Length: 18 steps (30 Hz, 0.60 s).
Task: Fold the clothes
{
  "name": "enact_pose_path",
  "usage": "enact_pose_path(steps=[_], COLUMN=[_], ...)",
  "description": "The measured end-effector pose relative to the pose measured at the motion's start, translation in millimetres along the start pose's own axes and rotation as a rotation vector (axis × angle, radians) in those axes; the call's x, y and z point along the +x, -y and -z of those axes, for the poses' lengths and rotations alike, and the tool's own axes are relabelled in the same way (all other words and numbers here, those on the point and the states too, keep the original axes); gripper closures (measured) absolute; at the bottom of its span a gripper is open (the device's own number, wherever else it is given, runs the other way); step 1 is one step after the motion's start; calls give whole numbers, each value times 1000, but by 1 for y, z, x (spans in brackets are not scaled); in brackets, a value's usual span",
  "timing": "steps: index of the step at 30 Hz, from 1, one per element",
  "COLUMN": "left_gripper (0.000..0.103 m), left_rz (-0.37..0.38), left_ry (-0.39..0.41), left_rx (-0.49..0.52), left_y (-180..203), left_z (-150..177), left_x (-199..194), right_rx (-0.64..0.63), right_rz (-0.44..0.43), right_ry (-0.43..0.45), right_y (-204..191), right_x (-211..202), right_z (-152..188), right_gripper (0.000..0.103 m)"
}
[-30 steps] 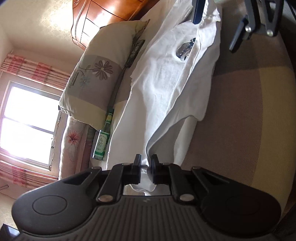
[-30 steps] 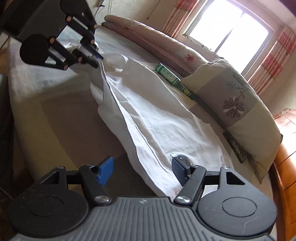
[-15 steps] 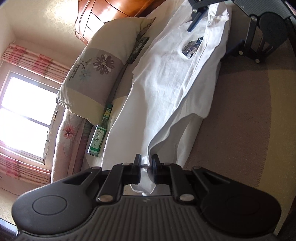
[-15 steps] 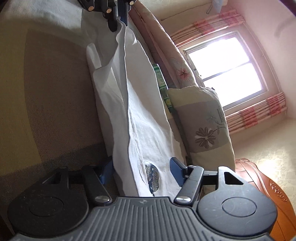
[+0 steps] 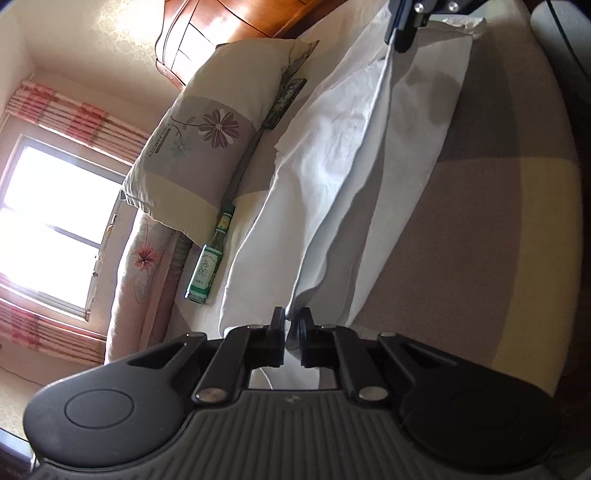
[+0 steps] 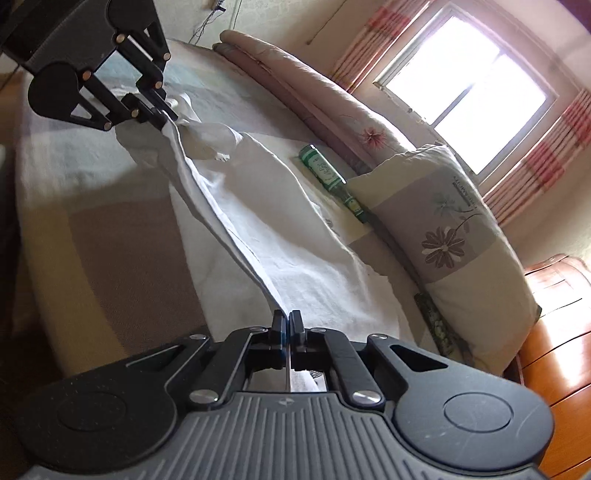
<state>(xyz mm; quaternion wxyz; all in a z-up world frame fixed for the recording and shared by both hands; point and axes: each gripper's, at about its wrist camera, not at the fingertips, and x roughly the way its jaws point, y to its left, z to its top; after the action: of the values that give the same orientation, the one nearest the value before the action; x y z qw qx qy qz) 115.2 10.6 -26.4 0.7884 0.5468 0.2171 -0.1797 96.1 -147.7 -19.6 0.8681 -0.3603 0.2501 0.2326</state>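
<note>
A white garment (image 5: 332,166) lies lengthwise on the bed, and its near edge is lifted into a taut ridge between my two grippers. At the bottom of the left wrist view, my left gripper (image 5: 291,325) has its jaws closing tight on one end of the cloth. My right gripper (image 6: 287,321) is closing hard on the other end of the white garment (image 6: 295,240), with the pads pressing the edge. Each gripper shows in the other's view: the right gripper (image 5: 400,33) at the top, the left gripper (image 6: 168,116) at the upper left.
The bed cover (image 5: 480,240) has tan and pale yellow bands. Beyond the garment lie a flowered pillow (image 5: 207,140), a green bottle (image 5: 207,266), a dark flat item (image 5: 286,101) and a rolled quilt (image 6: 314,96). A wooden cabinet (image 6: 554,332) stands at the bed's end, under a bright window (image 5: 48,221).
My right gripper has gone from open to shut on the garment's edge. Both grippers rose, pulling the near edge up into a ridge. The printed patch is now hidden.
</note>
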Motion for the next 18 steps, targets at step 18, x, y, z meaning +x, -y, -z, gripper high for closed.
enact_pose_path(steps=[18], left_gripper=[85], left_rz=[351], left_ry=[-57], left_rx=[-278], left_y=[-14], left_z=[30], left_x=[-77], right_rx=[311], right_rz=[-307], right_ry=[-132], right_y=[27], right_x=[-42], right_z=[49], right_gripper=[73])
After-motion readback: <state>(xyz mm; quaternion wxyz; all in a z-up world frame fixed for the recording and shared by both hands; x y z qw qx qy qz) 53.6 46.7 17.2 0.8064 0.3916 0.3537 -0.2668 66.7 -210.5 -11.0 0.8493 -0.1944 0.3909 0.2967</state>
